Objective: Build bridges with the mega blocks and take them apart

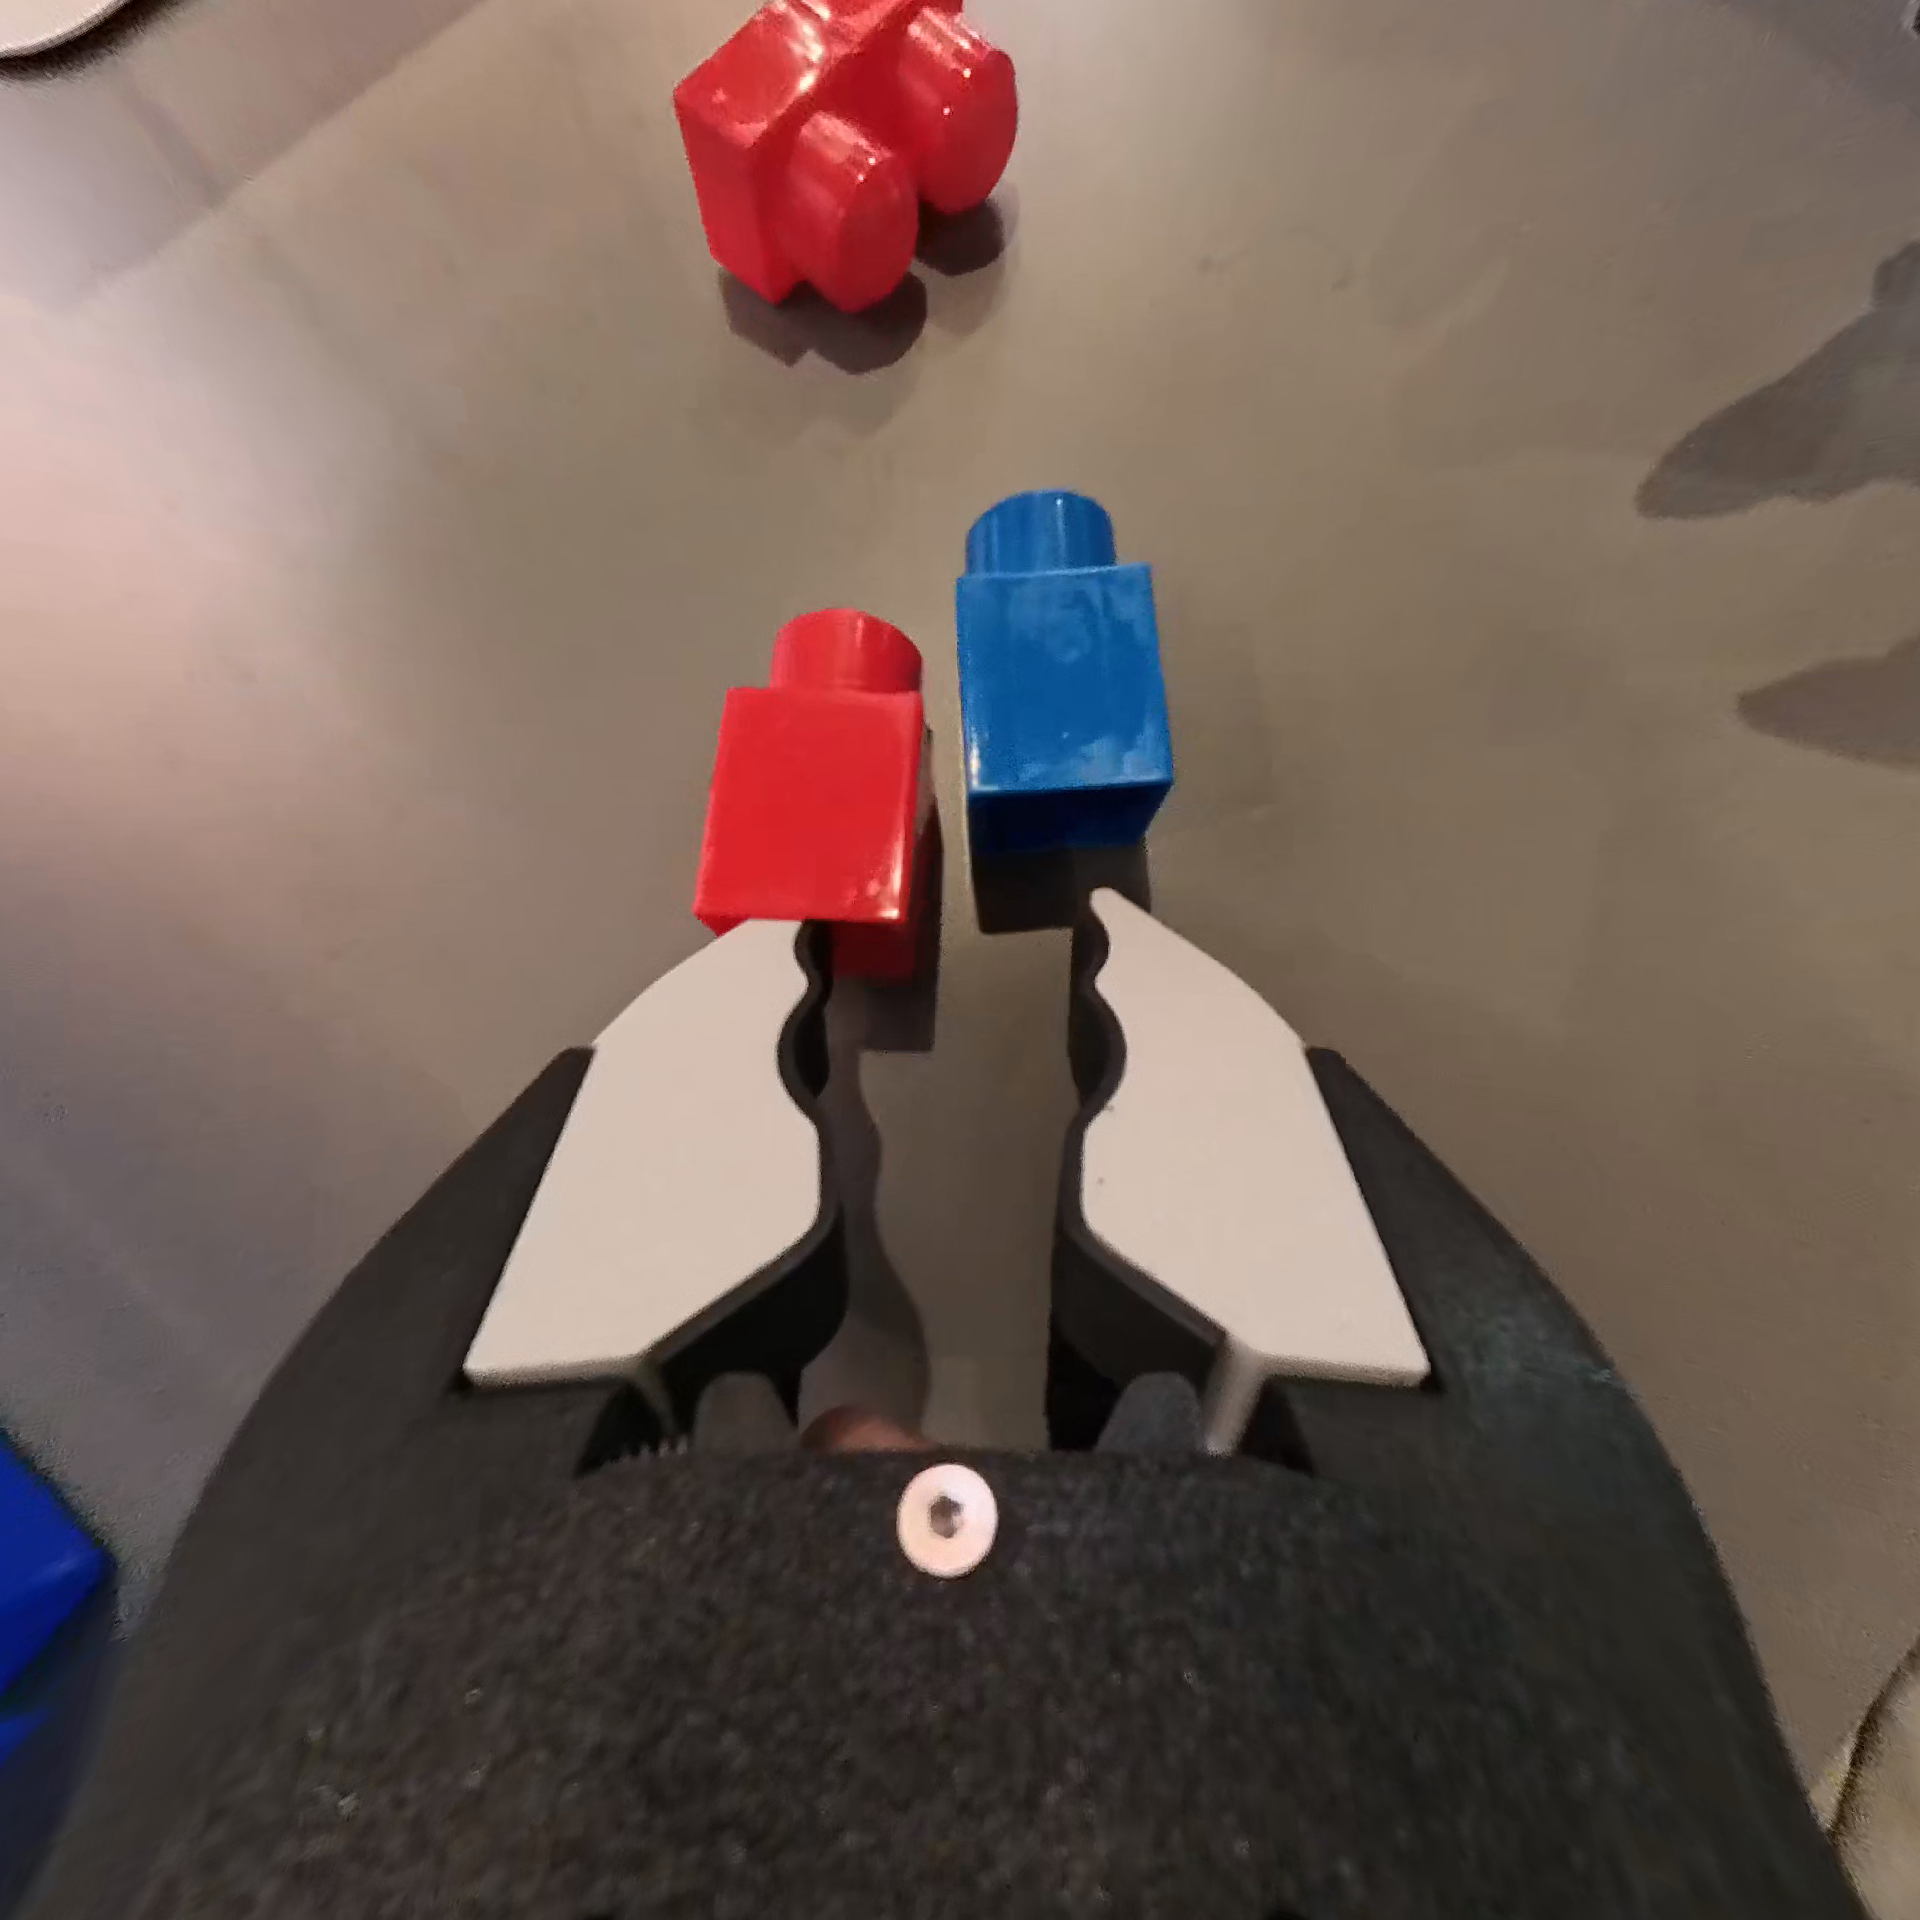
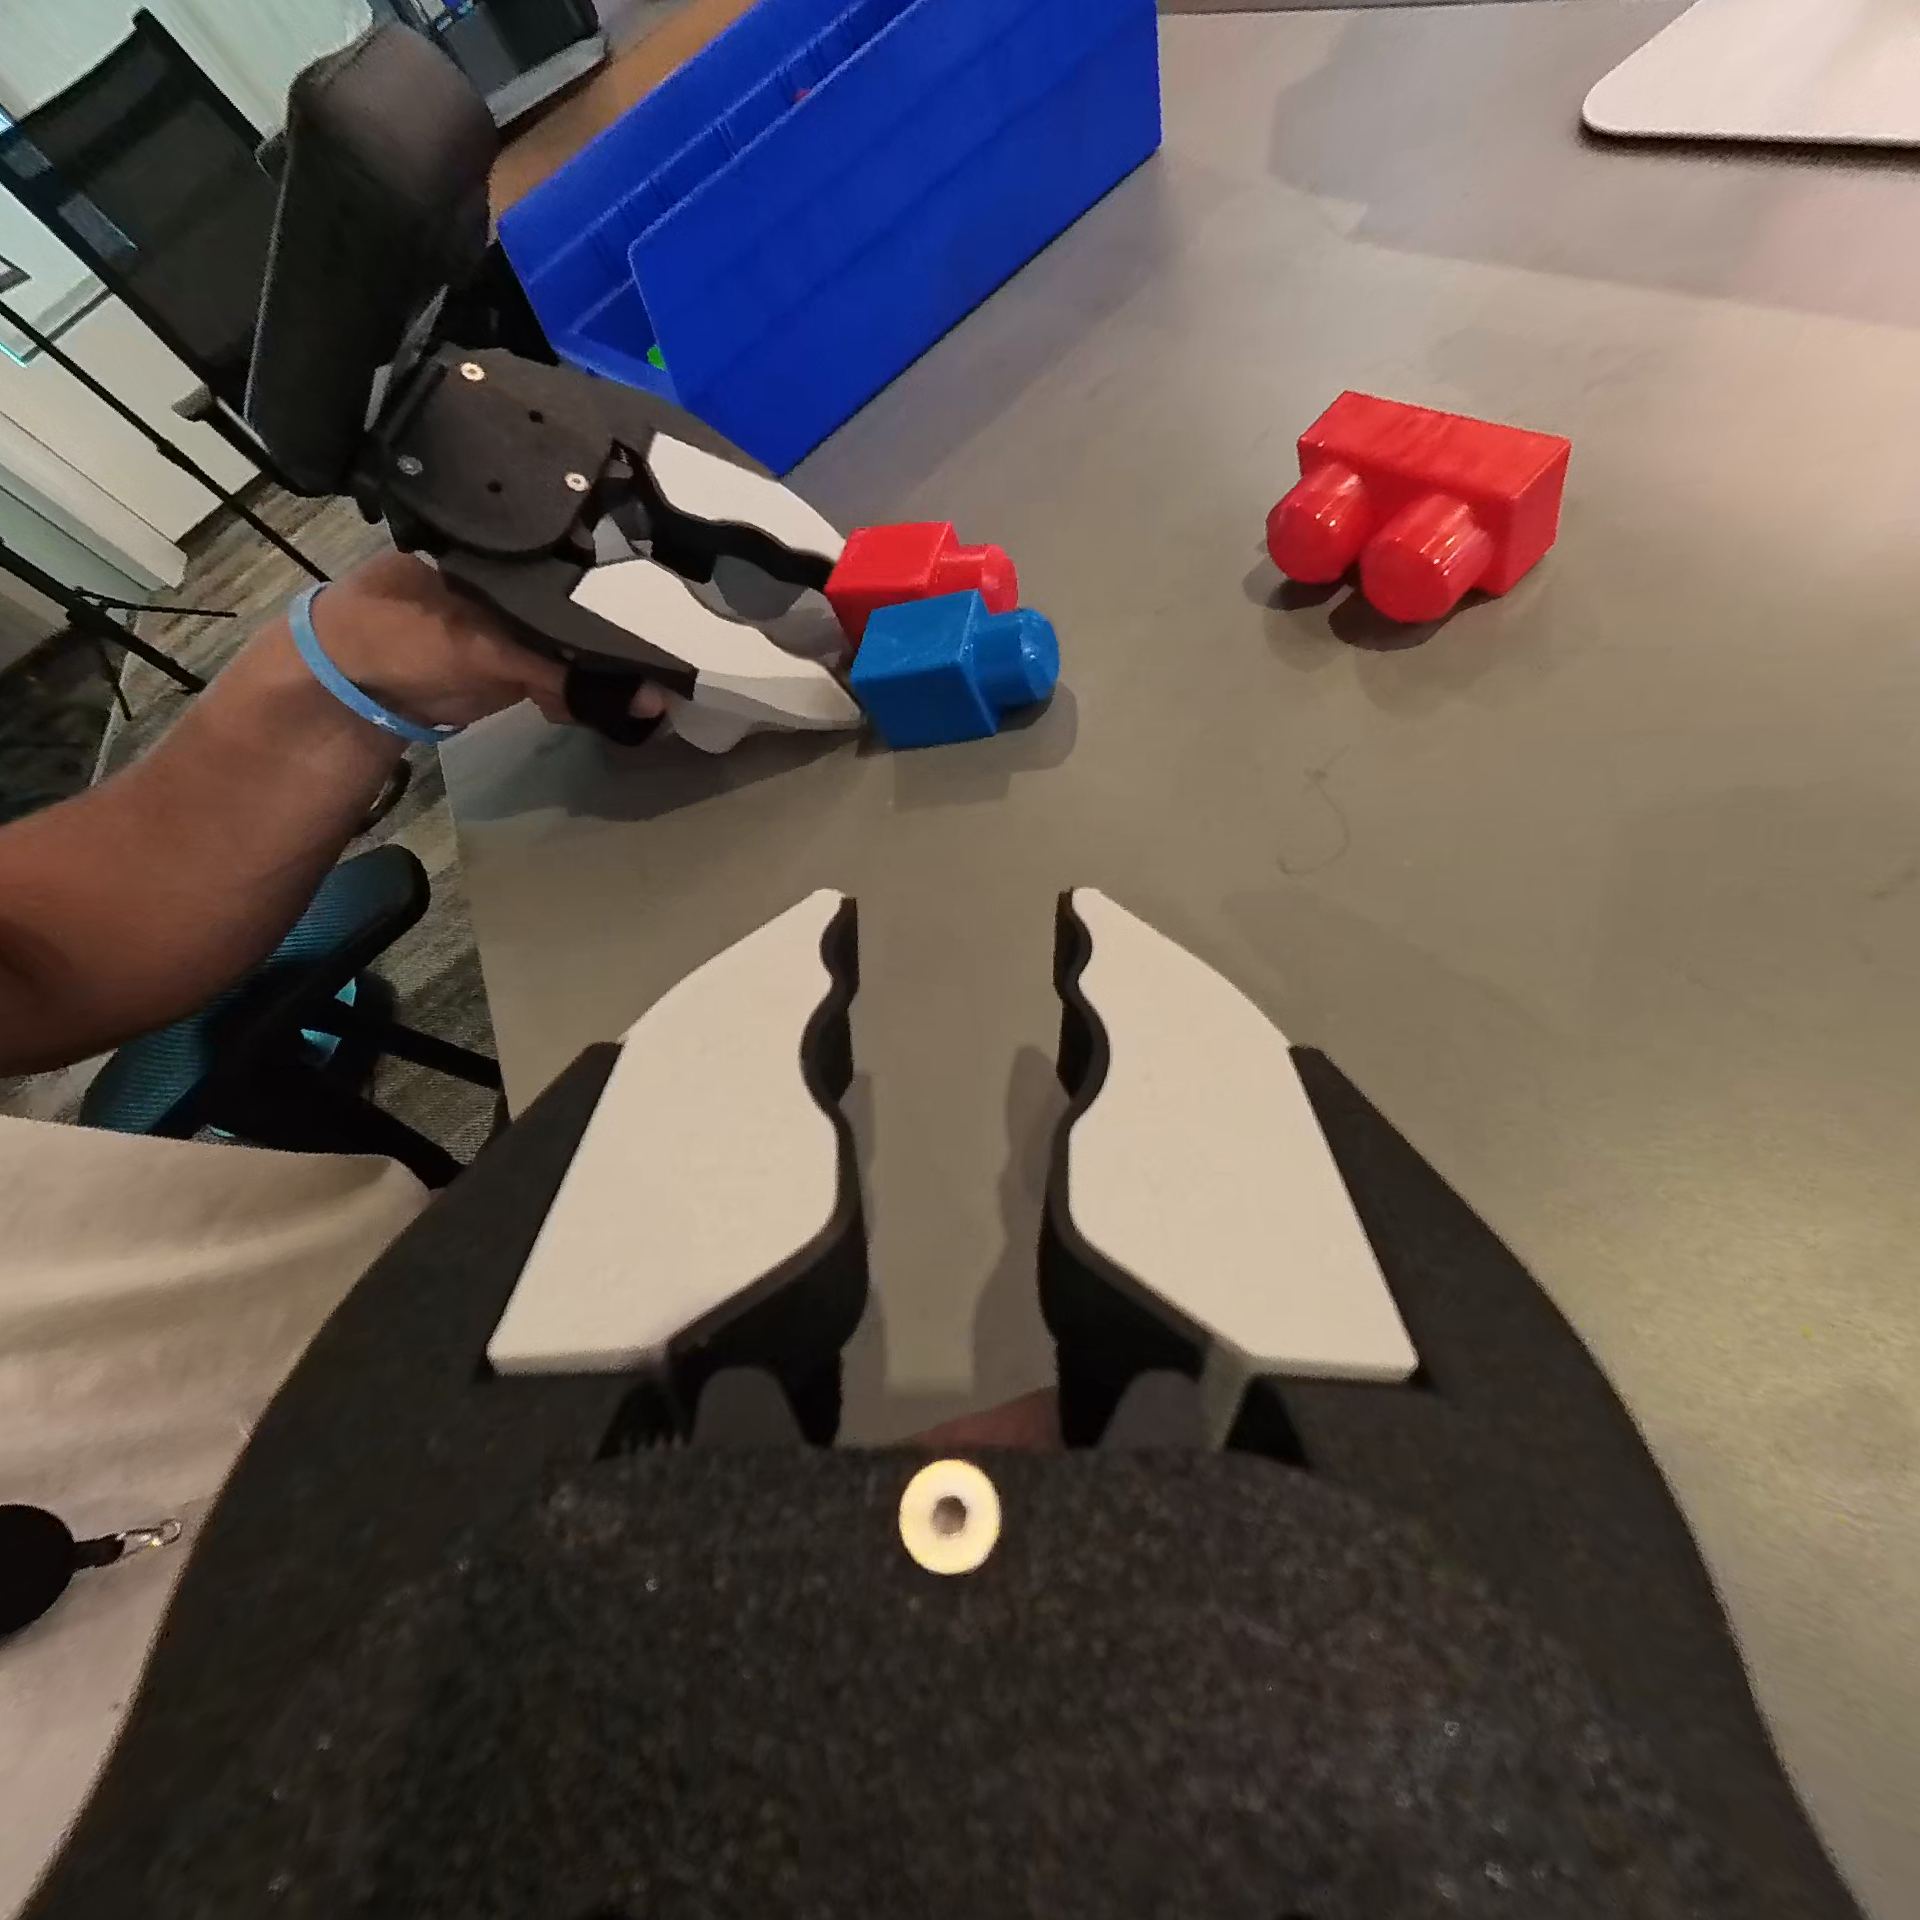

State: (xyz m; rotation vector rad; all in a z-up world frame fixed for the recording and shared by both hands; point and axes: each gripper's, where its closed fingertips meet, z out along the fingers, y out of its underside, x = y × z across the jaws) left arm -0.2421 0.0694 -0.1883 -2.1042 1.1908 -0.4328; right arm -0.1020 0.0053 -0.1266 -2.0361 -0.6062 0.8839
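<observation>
A small red one-stud block [image 1: 810, 800] and a small blue one-stud block [image 1: 1060, 696] lie on their sides, side by side on the grey table [image 1: 416, 623], studs pointing away. My left gripper [image 1: 948, 925] is open, its tips just behind the two blocks, the left tip touching the red one's rear. A large red two-stud block [image 1: 842, 156] lies on its side farther ahead. In the right wrist view, my right gripper [image 2: 958, 904] is open and empty above the table, well short of the left gripper [image 2: 844, 639], the small red [image 2: 914, 571] and blue [image 2: 935, 665] blocks, and the large red block [image 2: 1434, 488].
A blue plastic bin [image 2: 831, 208] stands at the table's far left edge; its corner shows in the left wrist view [image 1: 42, 1590]. A white flat object [image 2: 1766, 94] lies at the far right. A person's arm [image 2: 156, 810] and office chairs [image 2: 364, 260] are off the table's left edge.
</observation>
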